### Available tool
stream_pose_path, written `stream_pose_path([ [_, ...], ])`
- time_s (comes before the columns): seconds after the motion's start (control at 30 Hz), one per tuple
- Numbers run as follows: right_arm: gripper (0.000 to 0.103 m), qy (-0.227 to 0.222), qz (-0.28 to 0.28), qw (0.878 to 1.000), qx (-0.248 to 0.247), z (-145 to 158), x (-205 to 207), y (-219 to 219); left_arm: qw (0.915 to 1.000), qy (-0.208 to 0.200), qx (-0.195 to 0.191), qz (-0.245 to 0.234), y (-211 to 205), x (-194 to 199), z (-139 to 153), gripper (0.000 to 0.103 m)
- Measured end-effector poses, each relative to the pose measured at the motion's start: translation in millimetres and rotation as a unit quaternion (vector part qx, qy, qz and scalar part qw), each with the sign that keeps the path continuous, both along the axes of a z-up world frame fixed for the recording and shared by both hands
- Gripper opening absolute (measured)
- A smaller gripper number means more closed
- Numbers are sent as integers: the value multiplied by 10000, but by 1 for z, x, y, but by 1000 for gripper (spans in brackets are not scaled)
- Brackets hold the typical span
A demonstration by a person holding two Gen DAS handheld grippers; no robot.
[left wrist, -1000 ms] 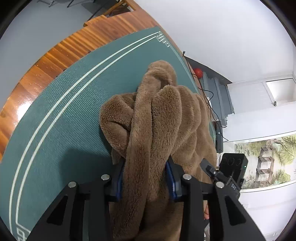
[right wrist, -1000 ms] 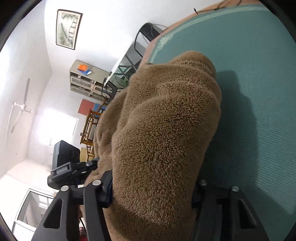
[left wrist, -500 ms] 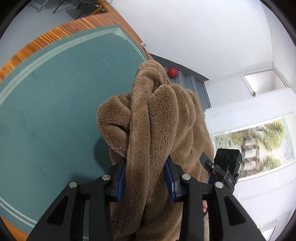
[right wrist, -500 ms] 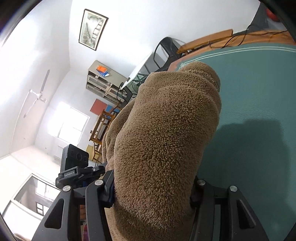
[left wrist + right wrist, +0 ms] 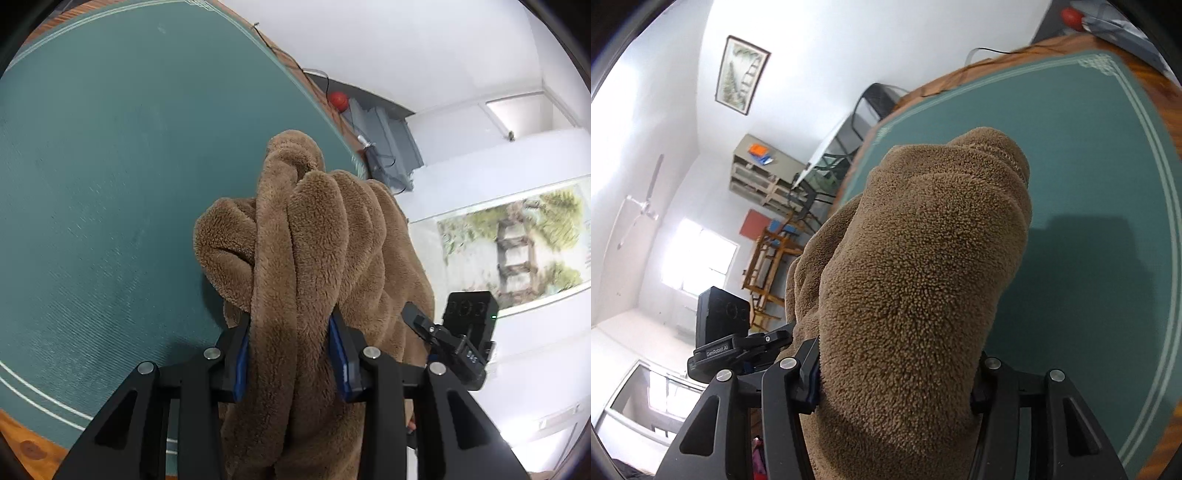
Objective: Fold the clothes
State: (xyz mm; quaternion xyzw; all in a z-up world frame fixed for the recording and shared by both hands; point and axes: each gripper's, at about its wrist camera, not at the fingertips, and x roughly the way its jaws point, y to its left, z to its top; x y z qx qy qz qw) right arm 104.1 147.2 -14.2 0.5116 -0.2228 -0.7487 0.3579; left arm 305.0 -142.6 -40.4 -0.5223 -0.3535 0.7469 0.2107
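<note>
The fluffy brown fleece garment (image 5: 306,258) is held up off the dark green table mat with pale border lines (image 5: 110,166), bunched in thick ropy folds. Taking the mat as landmark and going left to right: the left gripper (image 5: 291,354) is clamped on a gathered bundle of the fleece, its blue pads (image 5: 241,354) pressing in from both sides, with bare mat stretching away to its left. The right gripper (image 5: 894,380) is closed on a fatter wad of the same garment (image 5: 923,266), with bare mat (image 5: 1089,184) ahead and to its right.

The garment hangs between the two grippers, so its long axis runs from one to the other, above the mat's middle. Neither gripper looks nearer the mat. Probably the coming move is to lower and spread the fleece on the mat, which would mean drawing the grippers apart along that axis.
</note>
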Motion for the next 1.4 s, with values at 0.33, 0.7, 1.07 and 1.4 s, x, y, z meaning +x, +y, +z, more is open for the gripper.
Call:
stream_pose_path([
  [0.33, 56, 168, -250, 9989, 367, -50, 12, 8, 9995, -27, -321, 79, 12, -2, -35, 41],
  [0.7, 69, 35, -376, 9986, 382, -69, 14, 30, 9974, 117, -195, 679, -20, 6, -24, 56],
  [1.07, 75, 90, -422, 9966, 697, -66, 14, 47, 9606, -286, -249, 2754, -184, 68, -46, 59],
  [1.4, 79, 624, -553, 9842, 1562, -31, 28, 35, 9620, -382, -1446, 2285, -168, 35, -38, 67],
])
